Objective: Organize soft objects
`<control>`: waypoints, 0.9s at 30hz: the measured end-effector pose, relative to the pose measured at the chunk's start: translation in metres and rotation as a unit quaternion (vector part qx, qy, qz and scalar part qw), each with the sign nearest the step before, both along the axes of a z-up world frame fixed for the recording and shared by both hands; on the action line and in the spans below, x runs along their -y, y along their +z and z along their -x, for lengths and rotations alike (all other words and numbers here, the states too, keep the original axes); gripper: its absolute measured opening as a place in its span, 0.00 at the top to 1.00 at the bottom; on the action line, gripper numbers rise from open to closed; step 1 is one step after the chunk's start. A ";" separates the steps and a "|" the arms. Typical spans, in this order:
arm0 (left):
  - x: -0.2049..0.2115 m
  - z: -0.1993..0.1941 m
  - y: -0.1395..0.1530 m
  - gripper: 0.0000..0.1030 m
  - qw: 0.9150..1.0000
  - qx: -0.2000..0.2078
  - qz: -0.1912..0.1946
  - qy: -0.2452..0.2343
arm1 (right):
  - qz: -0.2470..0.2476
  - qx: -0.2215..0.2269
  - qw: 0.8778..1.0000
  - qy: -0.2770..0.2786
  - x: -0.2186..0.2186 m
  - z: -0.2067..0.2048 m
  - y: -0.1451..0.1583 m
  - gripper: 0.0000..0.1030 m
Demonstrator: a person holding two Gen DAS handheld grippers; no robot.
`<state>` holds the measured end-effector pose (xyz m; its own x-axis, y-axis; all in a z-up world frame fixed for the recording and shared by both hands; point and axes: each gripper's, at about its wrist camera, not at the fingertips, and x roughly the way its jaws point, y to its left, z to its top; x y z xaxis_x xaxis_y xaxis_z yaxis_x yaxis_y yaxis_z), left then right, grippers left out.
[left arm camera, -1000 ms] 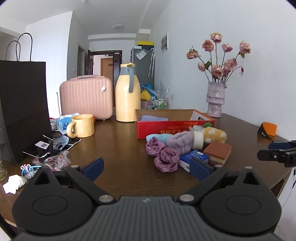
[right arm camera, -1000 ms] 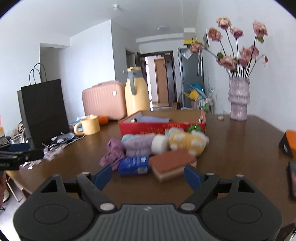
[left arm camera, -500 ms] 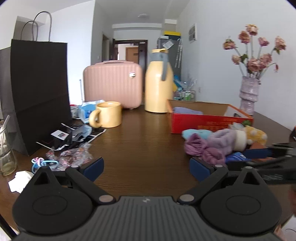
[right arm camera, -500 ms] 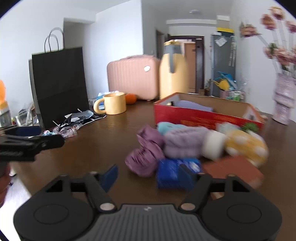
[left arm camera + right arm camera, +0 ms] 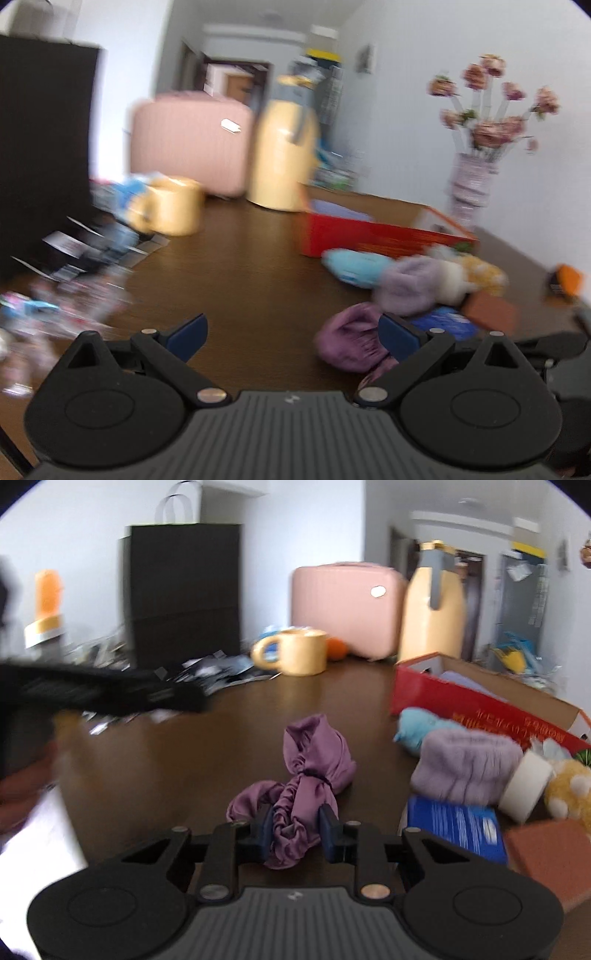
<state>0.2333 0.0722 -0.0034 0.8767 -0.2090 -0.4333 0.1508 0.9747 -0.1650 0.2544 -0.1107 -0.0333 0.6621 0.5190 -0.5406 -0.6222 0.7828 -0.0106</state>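
A purple satin scrunchie (image 5: 314,764) lies on the brown table, left of a pile of soft things. My right gripper (image 5: 295,827) has its jaws closing, and the pads press the scrunchie's ruffled near end between them. The pile holds a lavender fluffy headband (image 5: 465,764), a light blue plush (image 5: 417,727), a yellow plush (image 5: 569,786), a blue packet (image 5: 458,827) and a brick-red sponge (image 5: 546,853). Behind it stands the red cardboard box (image 5: 480,709). My left gripper (image 5: 291,332) hangs open over bare table, with the scrunchie (image 5: 347,347) beside its right finger.
A yellow mug (image 5: 299,651), a pink case (image 5: 347,605) and a yellow thermos (image 5: 432,605) stand at the back. A black paper bag (image 5: 181,590) and loose wrappers (image 5: 74,288) fill the left side. A vase of dried flowers (image 5: 472,184) stands at the right.
My right gripper swung left and down from the sponge to the purple scrunchie, and its jaws narrowed around it. The left gripper drifted too; its view is now blurred.
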 end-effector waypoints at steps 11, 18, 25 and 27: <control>0.036 -0.010 -0.017 0.28 0.994 -0.045 0.030 -0.091 | -0.053 -0.033 0.989 -0.134 0.086 0.040 0.007 0.71; 0.019 0.005 -0.013 0.26 0.992 -0.055 0.056 -0.102 | -0.129 -0.042 0.982 -0.135 0.095 0.027 0.016 0.65; 0.030 0.002 -0.026 0.76 0.987 -0.090 0.049 -0.126 | -0.127 -0.068 0.979 -0.144 0.087 0.005 0.002 0.76; 0.029 0.002 -0.026 0.83 0.987 -0.088 0.050 -0.122 | -0.134 -0.073 0.978 -0.140 0.087 0.006 0.000 0.88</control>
<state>0.2312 0.0430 -0.0297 0.7082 -0.4548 -0.5400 0.3403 0.8901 -0.3033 0.2487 -0.1982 -0.0328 0.7247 0.4637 -0.5097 -0.3619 0.8856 0.2911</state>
